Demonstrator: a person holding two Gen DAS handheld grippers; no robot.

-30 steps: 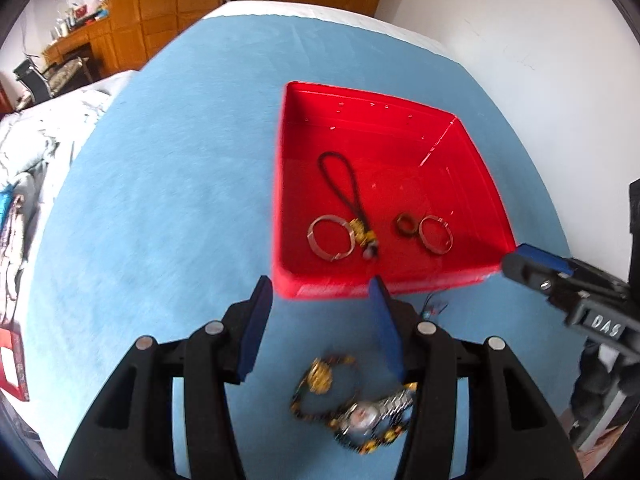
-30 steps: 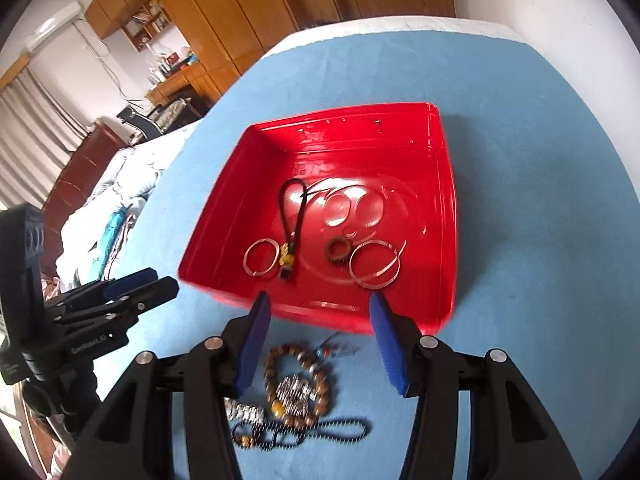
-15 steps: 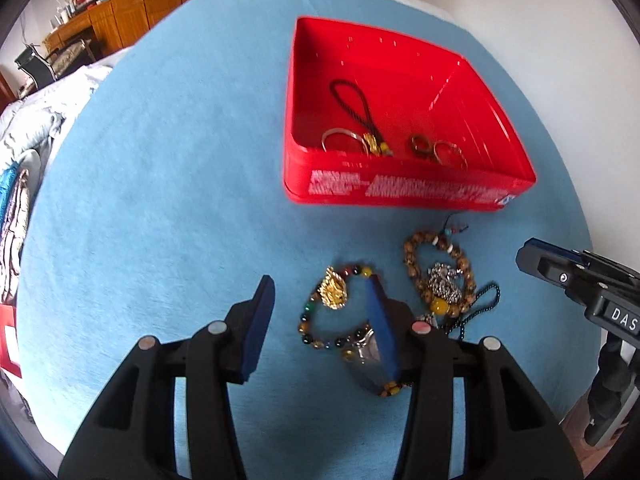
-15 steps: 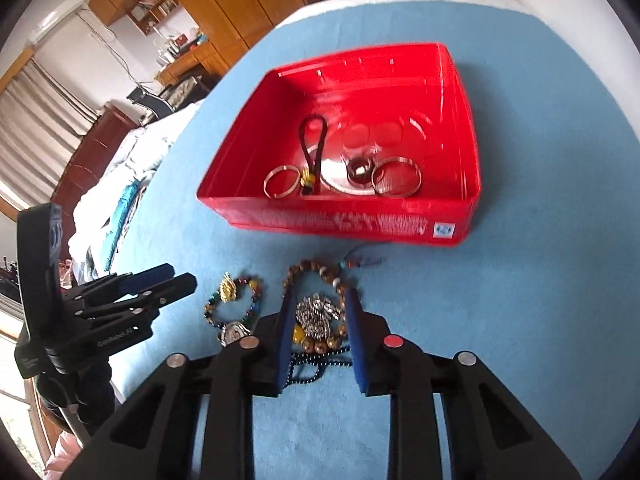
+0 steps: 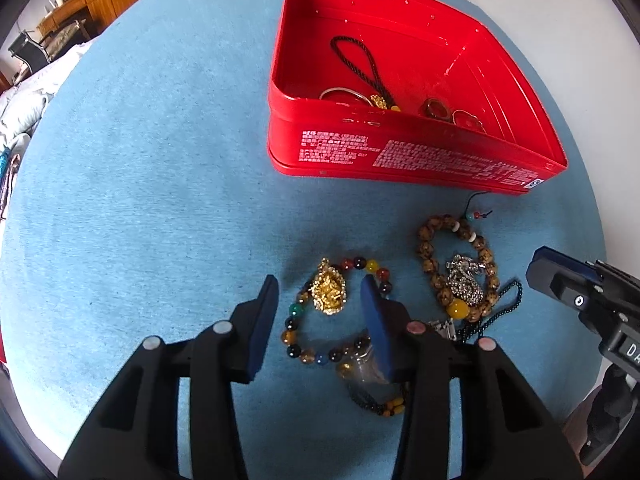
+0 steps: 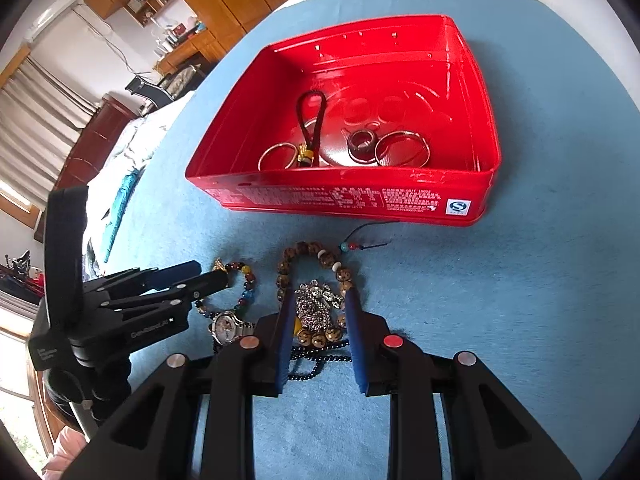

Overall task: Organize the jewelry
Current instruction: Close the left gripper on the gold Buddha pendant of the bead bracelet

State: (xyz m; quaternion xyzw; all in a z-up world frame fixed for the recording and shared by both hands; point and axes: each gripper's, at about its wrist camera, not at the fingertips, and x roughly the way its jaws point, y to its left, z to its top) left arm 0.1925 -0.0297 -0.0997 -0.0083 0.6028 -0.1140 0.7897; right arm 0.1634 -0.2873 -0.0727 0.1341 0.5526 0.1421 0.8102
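Right gripper (image 6: 318,312), fingers apart, is straddling the limp, light bracelet (image 6: 316,280); best pinching its beads. Left gripper (image 5: 320,300) is gaping.

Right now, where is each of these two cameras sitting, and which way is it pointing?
Left wrist: rides the left gripper, looking down at the multicolored bracelet; its own open fingers show, and the right gripper at the right edge.
Right wrist: rides the right gripper, looking down at the brown bead bracelet; its own fingers show, and the left gripper at left.
Both share the red box and blue cloth.
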